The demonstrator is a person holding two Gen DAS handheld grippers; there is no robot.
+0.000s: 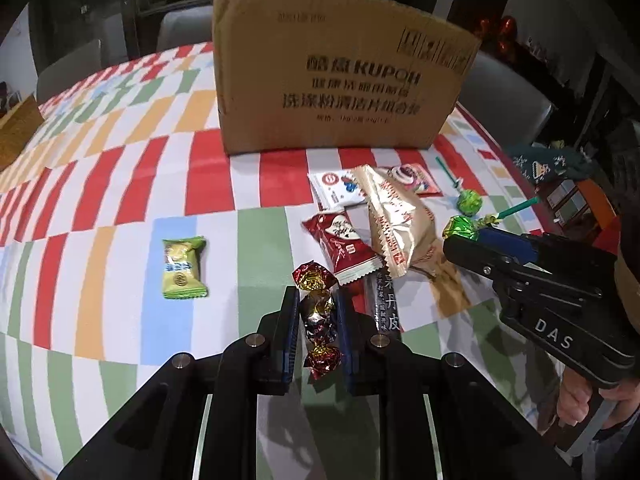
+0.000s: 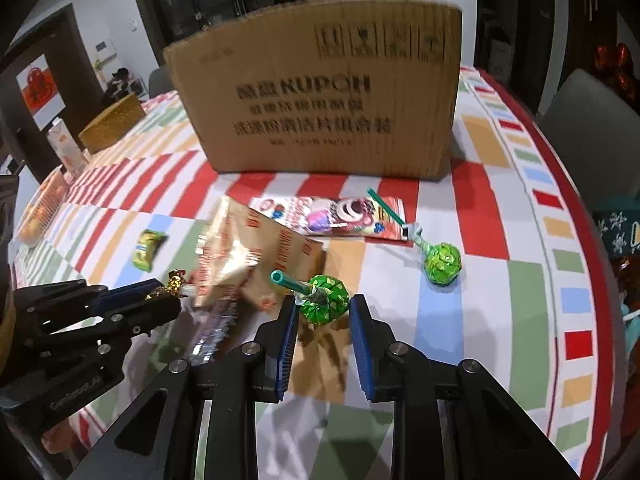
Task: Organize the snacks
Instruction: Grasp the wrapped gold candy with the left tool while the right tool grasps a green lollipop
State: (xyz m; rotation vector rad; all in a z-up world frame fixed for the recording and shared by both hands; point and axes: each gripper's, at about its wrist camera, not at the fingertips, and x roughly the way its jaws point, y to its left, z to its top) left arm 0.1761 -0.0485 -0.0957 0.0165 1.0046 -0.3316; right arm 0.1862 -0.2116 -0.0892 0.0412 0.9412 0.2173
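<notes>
The foil-wrapped candy [image 1: 318, 312] sits clenched between the pads of the left tongs [image 1: 318, 320], just off the striped table [image 1: 120, 208]. The right tongs [image 2: 323, 312] are grasping a green lollipop [image 2: 324, 298] by its head, stick pointing toward the cardboard box [image 2: 316, 100]. More snacks lie between: a beige packet [image 1: 396, 220], a second lollipop [image 2: 442, 264]. To do the step well, lift both straight up, clear the box's near wall, and release only once above the opening
</notes>
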